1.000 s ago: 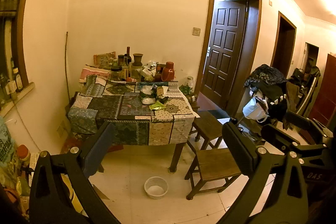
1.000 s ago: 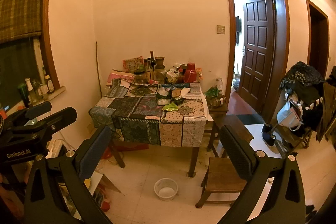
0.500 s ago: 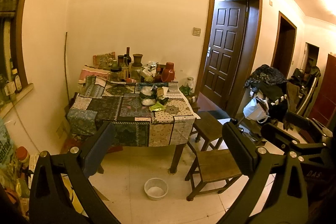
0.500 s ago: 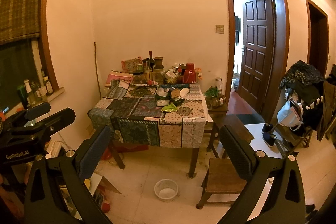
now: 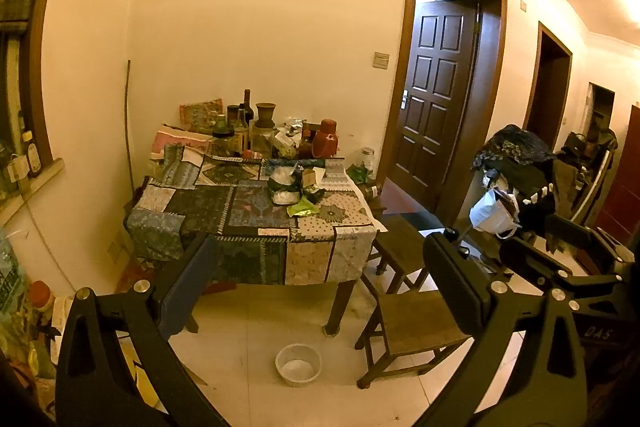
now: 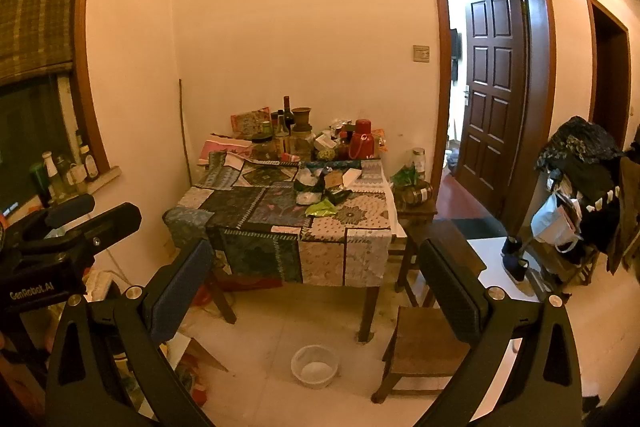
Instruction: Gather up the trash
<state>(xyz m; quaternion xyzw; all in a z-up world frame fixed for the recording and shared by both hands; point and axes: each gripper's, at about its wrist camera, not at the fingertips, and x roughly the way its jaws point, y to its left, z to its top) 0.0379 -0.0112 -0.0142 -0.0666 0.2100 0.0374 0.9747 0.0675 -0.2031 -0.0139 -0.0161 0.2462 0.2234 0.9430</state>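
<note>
A table with a patchwork cloth [image 5: 256, 227] [image 6: 280, 227] stands across the room against the far wall. Wrappers and crumpled packets lie near its right side: a green wrapper [image 5: 302, 207] [image 6: 321, 209] and white and dark packets [image 5: 286, 183] [image 6: 312, 183]. My left gripper [image 5: 320, 287] is open and empty, well short of the table. My right gripper [image 6: 316, 287] is open and empty too, also far from the table. Each gripper's body shows at the edge of the other's view.
Bottles, jars and a red flask [image 5: 326, 143] crowd the table's back. Two wooden stools [image 5: 416, 323] [image 6: 424, 347] stand to its right, a white bowl [image 5: 298, 364] [image 6: 315, 365] on the floor. A clothes rack [image 5: 516, 167] and an open door [image 5: 436, 99] are at right.
Both grippers have drifted slightly; the table sits a little nearer and more centred in both views. Both stay open and empty.
</note>
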